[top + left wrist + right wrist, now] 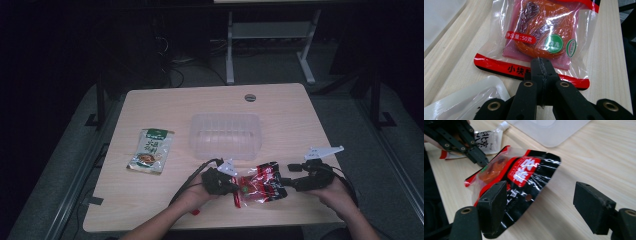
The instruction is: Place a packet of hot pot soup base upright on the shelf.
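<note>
Forearms enter the high view from below, the left gripper [235, 183] and right gripper [289, 176] meeting at a red-and-black snack pouch [262, 182] near the table's [150, 210] front edge, before a clear plastic box [226, 134]. From the left gripper view, closed jaws pinch the pouch's bottom seam; slick film could slide out. From the right gripper view, jaws stand wide apart, holding nothing, so a careless closure might crumple the pouch or miss it.
</note>
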